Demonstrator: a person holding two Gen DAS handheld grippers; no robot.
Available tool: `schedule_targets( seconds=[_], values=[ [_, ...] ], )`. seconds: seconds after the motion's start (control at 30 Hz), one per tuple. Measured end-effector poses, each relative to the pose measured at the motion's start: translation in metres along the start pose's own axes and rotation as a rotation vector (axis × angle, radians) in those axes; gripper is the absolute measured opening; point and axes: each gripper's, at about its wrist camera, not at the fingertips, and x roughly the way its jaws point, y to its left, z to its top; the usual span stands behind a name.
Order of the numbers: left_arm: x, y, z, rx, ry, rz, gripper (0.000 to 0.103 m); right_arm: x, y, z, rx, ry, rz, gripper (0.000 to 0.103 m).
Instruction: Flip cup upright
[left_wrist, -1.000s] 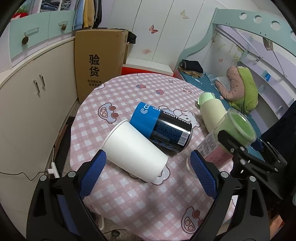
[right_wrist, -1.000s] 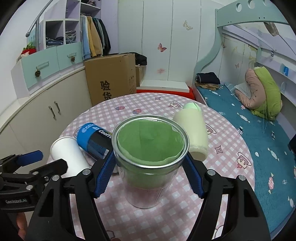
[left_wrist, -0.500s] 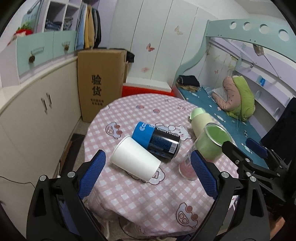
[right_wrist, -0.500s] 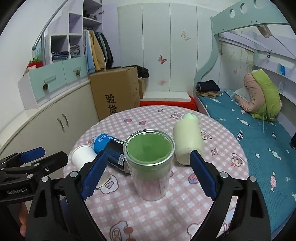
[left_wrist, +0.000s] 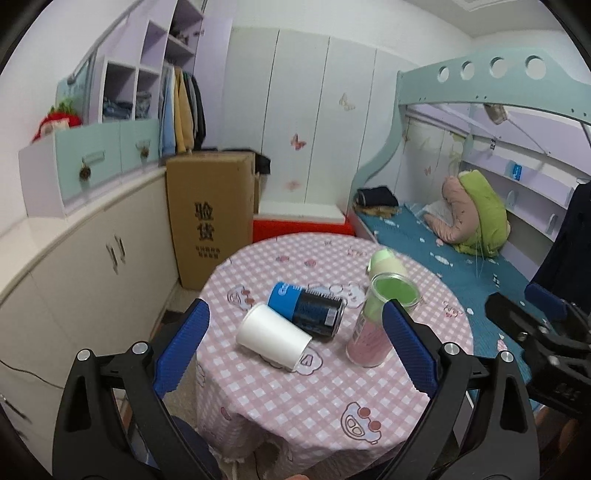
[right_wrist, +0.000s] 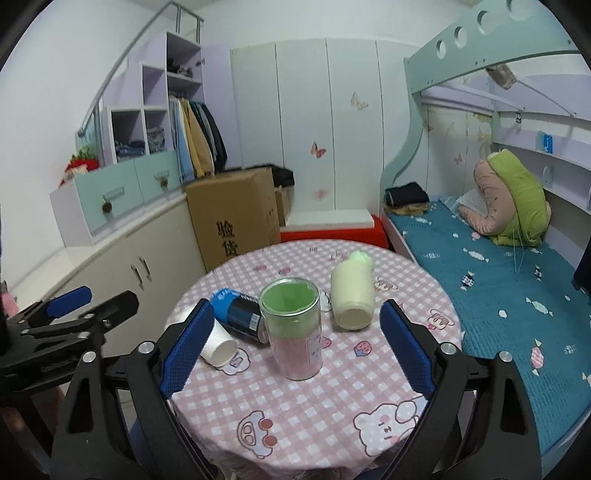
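The clear cup (right_wrist: 293, 330) with green inside stands up straight on the round table (right_wrist: 317, 413). The table has a pink checked cloth. In the right camera the cup is in the middle, between the two blue pads of the right tongs (right_wrist: 297, 349), but farther off and not touching them. The right tongs are wide apart and hold nothing.

In the left camera the same cup (left_wrist: 380, 325) sits at about 3 o'clock, just behind the right-hand pad. The left tongs (left_wrist: 293, 350) are wide apart too and hold nothing.

A white paper cup (left_wrist: 273, 336) lies on its side at 9 o'clock from the clear cup. A blue and black can (left_wrist: 306, 308) lies touching it, at about 10 o'clock from the clear cup. A pale bottle (right_wrist: 352, 297) lies on its side at 1 o'clock, near the clear cup.

A brown box (right_wrist: 234, 219) stands on the floor behind the table.
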Motion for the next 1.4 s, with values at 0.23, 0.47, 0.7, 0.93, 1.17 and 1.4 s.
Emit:
schedule_targets(
  seconds=[0.23, 0.47, 0.7, 0.93, 1.17, 1.4],
  values=[
    [-0.038, -0.015, 0.005, 0.036, -0.104, 0.004, 0.096, -0.048, 0.008, 0.009, -0.011, -0.093, -0.001, 0.096],
    [-0.066, -0.028, 0.009, 0.062, -0.186, 0.008, 0.097, -0.075, 0.008, 0.009, -0.021, -0.156, -0.010, 0.096],
    [-0.074, -0.037, 0.010, 0.078, -0.205, 0.000, 0.098, -0.084, 0.004, 0.008, -0.016, -0.175, 0.002, 0.096],
    [-0.071, -0.045, 0.008, 0.100, -0.207, 0.006, 0.098, -0.087, 0.002, 0.006, -0.013, -0.174, 0.002, 0.096],
    [-0.070, -0.046, 0.008, 0.099, -0.214, 0.012, 0.098, -0.088, 0.002, 0.008, -0.009, -0.175, 0.006, 0.096],
    [-0.068, -0.045, 0.008, 0.098, -0.216, 0.014, 0.098, -0.088, 0.004, 0.008, -0.011, -0.174, 0.002, 0.096]
  ],
)
